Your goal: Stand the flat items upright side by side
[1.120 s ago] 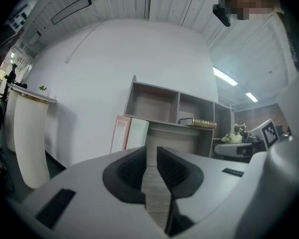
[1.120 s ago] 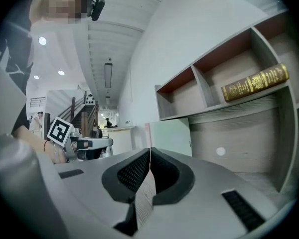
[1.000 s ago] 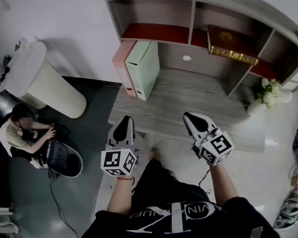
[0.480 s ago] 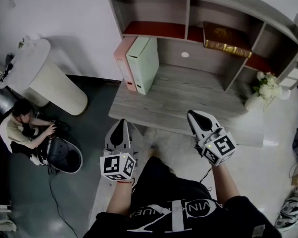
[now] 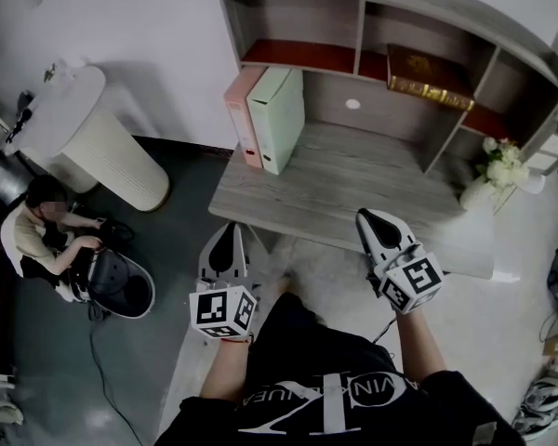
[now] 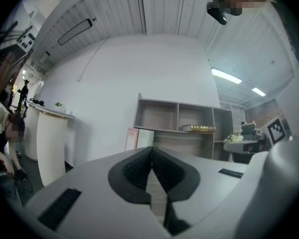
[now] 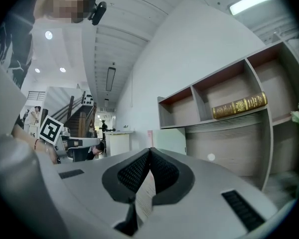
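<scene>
Pink binder (image 5: 240,119) and pale green binder (image 5: 281,117): flat, smooth, rectangular. Both stand upright, touching side by side, at the far left of the grey wood-grain desk (image 5: 353,189). Left gripper (image 5: 230,230) and right gripper (image 5: 367,216): jaws clenched, empty, at the desk's near edge, well apart from both binders.

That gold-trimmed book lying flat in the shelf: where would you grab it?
Probably by its gold front edge, from the open front of the shelf: the book lies flat with that edge facing out and space above, so two jaws could pinch top and bottom.
</scene>
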Available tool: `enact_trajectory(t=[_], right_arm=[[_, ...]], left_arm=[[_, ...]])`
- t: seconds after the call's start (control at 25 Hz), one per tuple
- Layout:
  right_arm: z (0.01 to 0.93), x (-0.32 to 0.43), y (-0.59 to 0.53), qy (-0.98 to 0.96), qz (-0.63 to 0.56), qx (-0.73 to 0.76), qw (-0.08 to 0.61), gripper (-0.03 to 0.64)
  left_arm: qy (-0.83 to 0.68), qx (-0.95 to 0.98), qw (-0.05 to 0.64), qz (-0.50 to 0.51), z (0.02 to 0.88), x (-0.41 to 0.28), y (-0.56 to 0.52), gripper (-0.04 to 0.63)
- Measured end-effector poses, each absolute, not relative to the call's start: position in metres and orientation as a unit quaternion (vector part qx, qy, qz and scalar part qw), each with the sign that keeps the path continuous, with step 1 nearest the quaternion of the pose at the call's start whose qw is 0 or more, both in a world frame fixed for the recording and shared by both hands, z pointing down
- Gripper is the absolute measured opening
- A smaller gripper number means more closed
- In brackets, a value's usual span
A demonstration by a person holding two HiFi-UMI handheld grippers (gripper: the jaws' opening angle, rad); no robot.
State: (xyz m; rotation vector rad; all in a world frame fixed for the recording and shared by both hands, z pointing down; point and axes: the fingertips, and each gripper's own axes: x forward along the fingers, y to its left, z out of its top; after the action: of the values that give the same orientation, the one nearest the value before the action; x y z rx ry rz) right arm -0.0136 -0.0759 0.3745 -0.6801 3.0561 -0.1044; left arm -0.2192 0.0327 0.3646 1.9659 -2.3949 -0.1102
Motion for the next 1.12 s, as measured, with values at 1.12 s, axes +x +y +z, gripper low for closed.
enact_trajectory(t=[1.12], right_arm=[[0.3813, -0.0108, -0.0824, 0.975, -0.047, -0.217, 0.007, 0.009]], left_arm=[[-0.773, 0.635, 0.007, -0.017, 0.3611, -0.2129, 0.0255, 0.005]])
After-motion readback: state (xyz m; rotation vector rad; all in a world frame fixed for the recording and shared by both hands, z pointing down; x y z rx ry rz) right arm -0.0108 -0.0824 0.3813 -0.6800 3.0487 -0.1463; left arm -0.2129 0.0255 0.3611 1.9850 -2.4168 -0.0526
